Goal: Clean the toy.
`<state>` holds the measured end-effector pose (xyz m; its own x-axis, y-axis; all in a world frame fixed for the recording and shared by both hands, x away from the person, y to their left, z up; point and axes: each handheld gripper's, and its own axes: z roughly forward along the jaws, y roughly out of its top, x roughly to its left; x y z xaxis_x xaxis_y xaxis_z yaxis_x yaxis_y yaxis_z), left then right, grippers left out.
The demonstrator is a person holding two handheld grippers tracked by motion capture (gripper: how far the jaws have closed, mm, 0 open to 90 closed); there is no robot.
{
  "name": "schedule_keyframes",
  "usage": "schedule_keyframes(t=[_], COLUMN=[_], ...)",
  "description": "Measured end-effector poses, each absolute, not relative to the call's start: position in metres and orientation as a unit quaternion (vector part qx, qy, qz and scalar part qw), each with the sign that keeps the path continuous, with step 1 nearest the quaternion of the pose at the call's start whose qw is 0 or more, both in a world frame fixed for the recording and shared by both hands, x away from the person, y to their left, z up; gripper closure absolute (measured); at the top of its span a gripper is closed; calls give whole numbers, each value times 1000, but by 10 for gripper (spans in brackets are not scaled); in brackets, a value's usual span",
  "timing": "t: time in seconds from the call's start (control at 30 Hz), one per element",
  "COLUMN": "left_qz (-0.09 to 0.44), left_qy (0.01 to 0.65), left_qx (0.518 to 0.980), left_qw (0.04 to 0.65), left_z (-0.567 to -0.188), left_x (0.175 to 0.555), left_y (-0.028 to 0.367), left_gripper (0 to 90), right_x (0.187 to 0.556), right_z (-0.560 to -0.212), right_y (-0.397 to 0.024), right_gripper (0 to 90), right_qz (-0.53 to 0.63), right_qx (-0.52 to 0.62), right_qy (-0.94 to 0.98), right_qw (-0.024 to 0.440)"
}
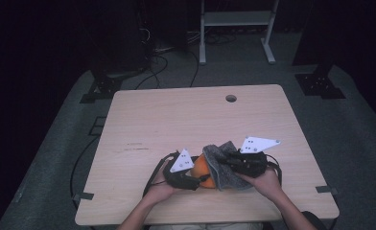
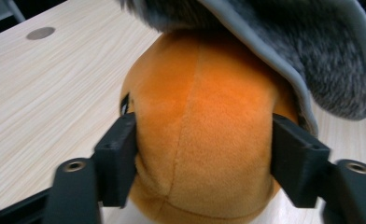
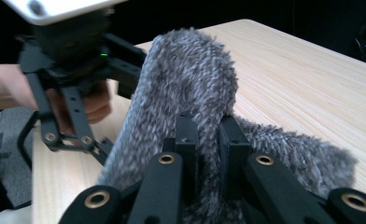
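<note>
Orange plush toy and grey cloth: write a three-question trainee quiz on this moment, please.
1. True or false: the left hand-held gripper has its jaws pressed against both sides of the orange plush toy.
2. What does the right hand-held gripper pinch? A) the table edge B) the grey fuzzy cloth C) a cable
3. Fill in: the cloth lies draped over the ____ of the toy.

Key: 1 true; 2 B; 3 top

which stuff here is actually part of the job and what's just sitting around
In use:
- orange plush toy, clamped by the left gripper
- grey furry cloth, pinched by the right gripper, draped on the toy

Just there:
- table
- white shelf frame and floor cables behind
</note>
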<state>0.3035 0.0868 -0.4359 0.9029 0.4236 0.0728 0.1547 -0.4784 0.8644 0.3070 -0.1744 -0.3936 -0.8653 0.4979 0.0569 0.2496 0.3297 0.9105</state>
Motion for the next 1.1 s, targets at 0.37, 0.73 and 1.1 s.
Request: schedule_keyframes(t=[0.37, 0.73, 1.1], left_qz=[129, 112, 117], left_qy=[167, 178, 177], left_qx=[848, 841, 838], left_qw=[486, 498, 502], left_z=[-440, -441, -437], left_x=[307, 311, 312], left_y=[94, 102, 91], left_gripper=[349, 363, 377], right_x=[308, 320, 303], right_z=[-422, -420, -390], right_y=[-227, -220, -173], right_gripper=[806, 806, 805], right_qz=[503, 491, 532], right_qx=[313, 317, 236], right_qy=[799, 801, 804], right_qw=[102, 127, 120])
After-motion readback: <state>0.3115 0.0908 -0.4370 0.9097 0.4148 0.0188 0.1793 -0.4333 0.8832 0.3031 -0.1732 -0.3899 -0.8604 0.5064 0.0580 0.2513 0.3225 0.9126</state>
